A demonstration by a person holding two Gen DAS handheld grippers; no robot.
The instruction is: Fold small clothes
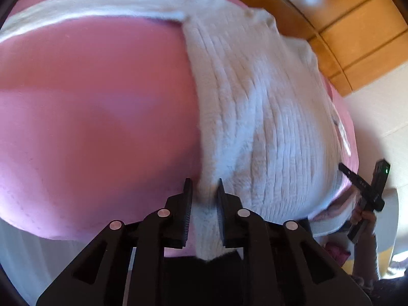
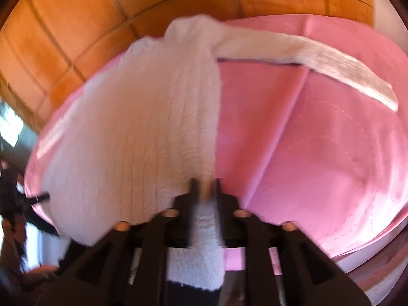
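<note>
Both grippers, two in all, have their jaws drawn in narrow on the hem of the one garment in view, a white ribbed knit sweater [image 1: 257, 117]. Beneath it lies a single pink cloth [image 1: 97, 117] spread over a round table whose white rim [image 1: 329, 227] shows at the near edge; behind is a wooden panelled wall [image 1: 357, 33].

The sweater lies flat on the pink cloth with its body running away from the cameras and one long sleeve [image 1: 84, 5] stretched out sideways across the far part of the cloth.

Next in size, the left gripper [image 1: 204, 186] pinches a fold of the hem, the knit bunched between its two black fingers and hanging below them. The right gripper [image 2: 206, 186], blurred, likewise has white knit pressed between its fingers at the hem's other corner.
</note>
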